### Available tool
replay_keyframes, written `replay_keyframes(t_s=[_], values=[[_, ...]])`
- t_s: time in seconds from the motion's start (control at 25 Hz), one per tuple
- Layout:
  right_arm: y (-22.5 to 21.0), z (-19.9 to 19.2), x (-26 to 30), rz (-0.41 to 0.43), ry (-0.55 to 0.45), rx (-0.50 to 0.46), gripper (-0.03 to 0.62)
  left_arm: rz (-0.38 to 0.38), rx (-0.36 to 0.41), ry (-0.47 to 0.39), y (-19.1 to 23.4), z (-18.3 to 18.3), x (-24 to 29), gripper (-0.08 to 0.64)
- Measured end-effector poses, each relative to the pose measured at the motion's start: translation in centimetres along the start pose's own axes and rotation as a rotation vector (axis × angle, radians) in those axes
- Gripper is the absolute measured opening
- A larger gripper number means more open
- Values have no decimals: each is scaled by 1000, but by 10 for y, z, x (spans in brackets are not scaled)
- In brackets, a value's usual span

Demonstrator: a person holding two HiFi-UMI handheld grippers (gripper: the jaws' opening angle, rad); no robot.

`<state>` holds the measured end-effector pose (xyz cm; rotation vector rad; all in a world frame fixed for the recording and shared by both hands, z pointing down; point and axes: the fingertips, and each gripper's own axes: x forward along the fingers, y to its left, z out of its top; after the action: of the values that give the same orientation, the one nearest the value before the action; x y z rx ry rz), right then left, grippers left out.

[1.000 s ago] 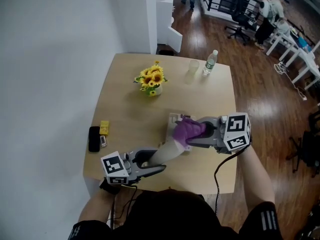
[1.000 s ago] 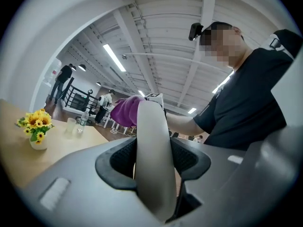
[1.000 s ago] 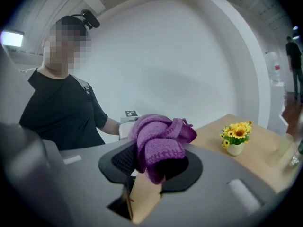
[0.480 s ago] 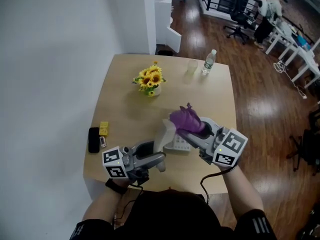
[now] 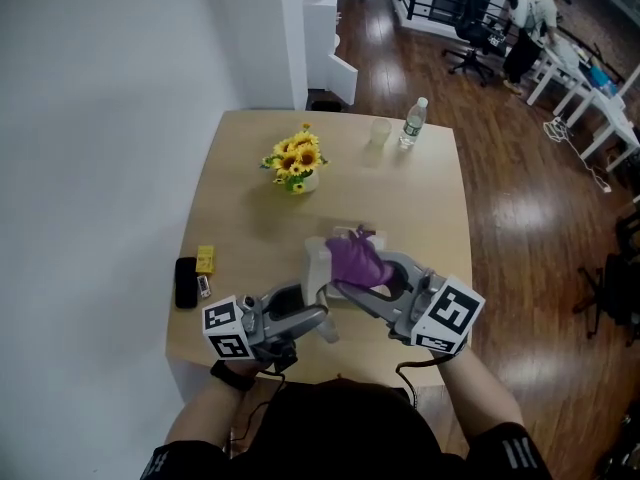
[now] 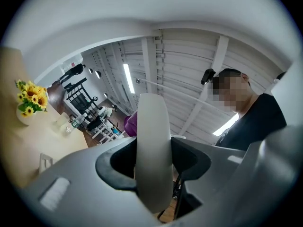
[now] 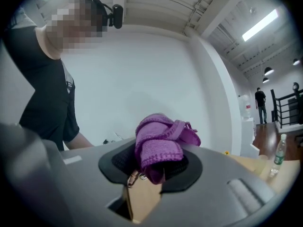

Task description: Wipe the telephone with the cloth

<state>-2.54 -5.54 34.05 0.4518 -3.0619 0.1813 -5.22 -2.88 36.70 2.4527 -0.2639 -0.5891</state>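
My left gripper (image 5: 312, 318) is shut on the white telephone handset (image 5: 317, 268) and holds it tilted up over the table's near half. In the left gripper view the handset (image 6: 152, 150) stands upright between the jaws of the left gripper (image 6: 152, 171). Pressed against the handset's upper end is the bunched purple cloth (image 5: 356, 258), with my right gripper (image 5: 352, 276) shut on it. In the right gripper view the cloth (image 7: 158, 143) fills the jaws of the right gripper (image 7: 152, 167). The telephone base (image 5: 338, 236) is mostly hidden behind the cloth.
A pot of sunflowers (image 5: 294, 163) stands mid-table. A glass (image 5: 379, 131) and a water bottle (image 5: 411, 121) are at the far edge. A black phone (image 5: 186, 281) and a yellow block (image 5: 205, 259) lie at the left edge. The wooden table (image 5: 430, 208) ends close to my body.
My right gripper has swung from the right round to the near side and carried the cloth left onto the handset. The left gripper has raised the handset more upright.
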Motion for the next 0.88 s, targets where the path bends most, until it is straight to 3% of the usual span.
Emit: replay_keyframes(t_s=[0.12, 0.4, 0.64, 0.88], values=[[5, -1, -2, 23, 8, -7, 133, -6, -4, -2, -2, -1, -1, 204], [33, -22, -11, 180, 88, -5, 133, -35, -34, -94, -1, 18, -8, 204], [24, -31, -1, 59, 197, -72, 133, 3, 19, -53, -4, 19, 0, 204], [41, -36, 10, 115, 295, -97, 133, 44, 49, -52, -2, 20, 1, 204]])
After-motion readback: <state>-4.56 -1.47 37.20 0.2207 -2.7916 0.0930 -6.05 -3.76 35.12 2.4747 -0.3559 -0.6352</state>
